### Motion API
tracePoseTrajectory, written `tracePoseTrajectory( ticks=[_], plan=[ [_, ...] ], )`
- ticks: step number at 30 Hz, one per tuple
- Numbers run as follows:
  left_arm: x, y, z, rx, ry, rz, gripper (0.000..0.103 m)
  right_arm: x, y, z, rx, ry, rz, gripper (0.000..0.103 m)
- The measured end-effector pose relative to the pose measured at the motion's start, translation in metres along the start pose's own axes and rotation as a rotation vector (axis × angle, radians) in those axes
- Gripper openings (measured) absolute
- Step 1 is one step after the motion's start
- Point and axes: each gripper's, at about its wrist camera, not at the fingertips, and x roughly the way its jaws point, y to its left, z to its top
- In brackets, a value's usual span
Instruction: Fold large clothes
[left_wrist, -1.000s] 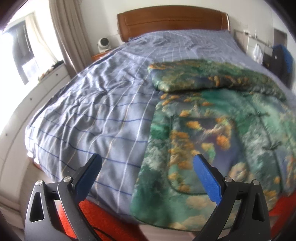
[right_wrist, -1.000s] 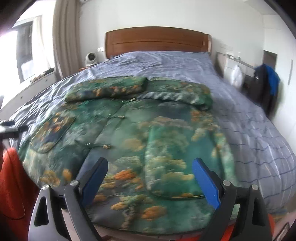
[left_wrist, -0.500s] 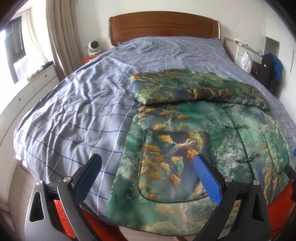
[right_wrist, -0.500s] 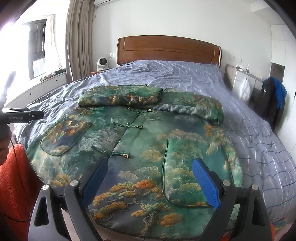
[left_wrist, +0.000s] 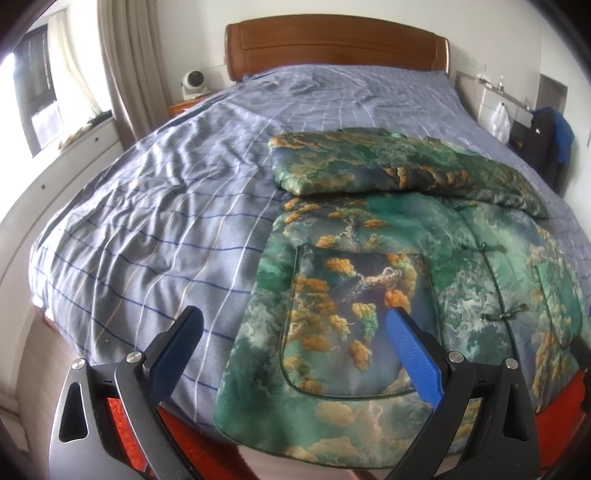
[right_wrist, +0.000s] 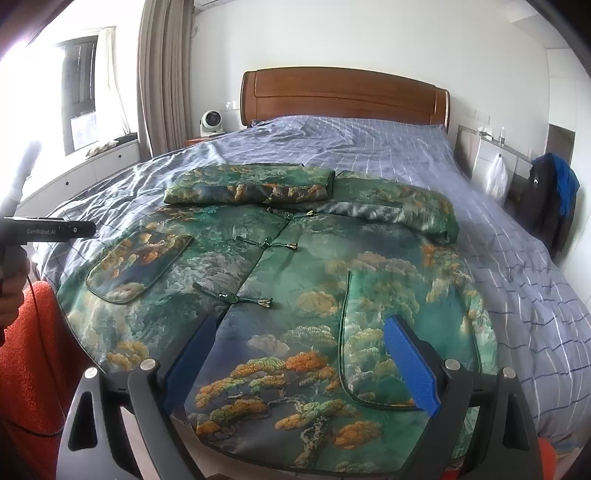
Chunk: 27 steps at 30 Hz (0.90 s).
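A large green padded jacket (right_wrist: 295, 280) with orange cloud and pine patterns lies front-up on the bed, hem at the near edge. Both sleeves (right_wrist: 251, 186) are folded across its top. In the left wrist view the jacket's left pocket side (left_wrist: 354, 314) fills the lower middle. My left gripper (left_wrist: 295, 319) hovers open above the hem's left corner, nothing between its blue pads. My right gripper (right_wrist: 301, 330) hovers open over the hem near the right pocket, empty too. The left gripper's body (right_wrist: 48, 230) shows at the left edge of the right wrist view.
The bed (left_wrist: 147, 221) has a blue checked cover and a wooden headboard (right_wrist: 343, 96). A small white fan (right_wrist: 211, 122) stands on the nightstand. A dark and blue garment (right_wrist: 550, 195) hangs at the right wall. Orange-red fabric (right_wrist: 29, 350) on the person shows below.
Both views have shifted and steadied: the left gripper's view swung so the jacket sits more centred, and the right gripper's view tilted up, showing more of the bed and headboard. Both grippers stayed open.
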Motion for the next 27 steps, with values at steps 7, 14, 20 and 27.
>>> tracePoseTrajectory(
  ticks=[7, 14, 20, 27],
  plan=[
    [0.0000, -0.0007, 0.0001, 0.000, 0.000, 0.002, 0.100, -0.0019, 0.0003, 0.0004, -0.002, -0.008, 0.001, 0.092],
    [0.0007, -0.0020, -0.0010, 0.004, 0.005, 0.006, 0.100, -0.0020, 0.0008, 0.0003, -0.002, -0.007, 0.001, 0.092],
    [0.0010, -0.0019, -0.0017, 0.005, 0.007, 0.012, 0.100, -0.0020, 0.0010, 0.0001, -0.003, -0.007, 0.002, 0.092],
    [0.0032, 0.0003, -0.0029, 0.008, 0.015, 0.025, 0.100, -0.0016, 0.0025, -0.0008, -0.006, -0.003, 0.004, 0.092]
  ],
)
